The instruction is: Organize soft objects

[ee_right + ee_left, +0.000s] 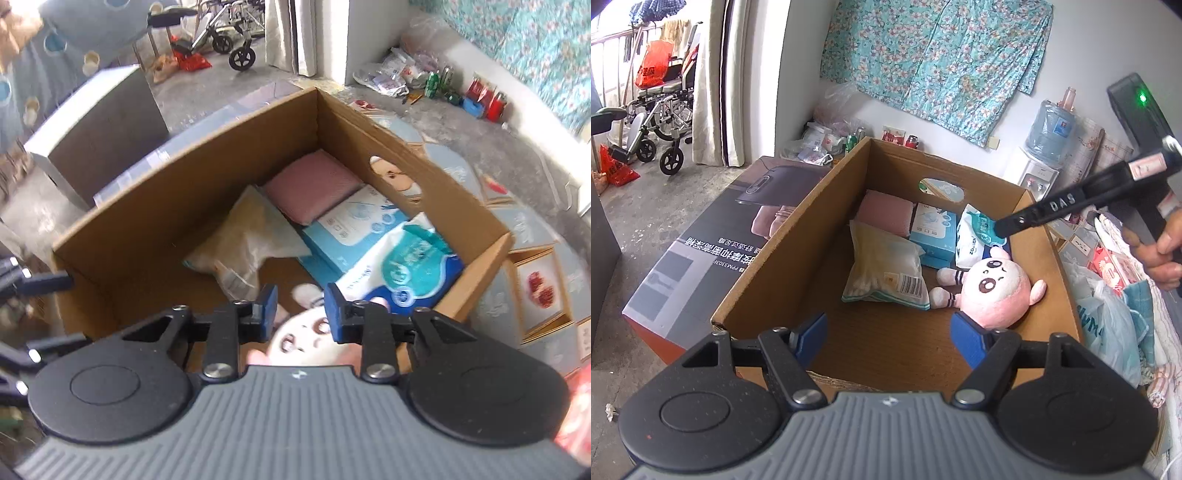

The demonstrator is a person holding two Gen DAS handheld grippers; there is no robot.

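Note:
An open cardboard box [775,266] holds a pink plush toy [993,291], a clear bag of cotton swabs [882,269], a pink folded cloth [886,212], a blue carton [934,232] and a pack of wipes [971,240]. My left gripper [890,332] hangs open over the box's near edge, nothing between its blue pads. My right gripper [301,314] is above the plush toy [306,339], open and not touching it. In the left wrist view the right gripper [1004,227] reaches in from the right over the wipes.
A large printed carton [713,240] lies against the box's left side. Bags and bedding [1108,325] are heaped on the right, where a person's hand [1160,254] grips the handle. A wheelchair [661,110] and a water dispenser [1049,133] stand farther back.

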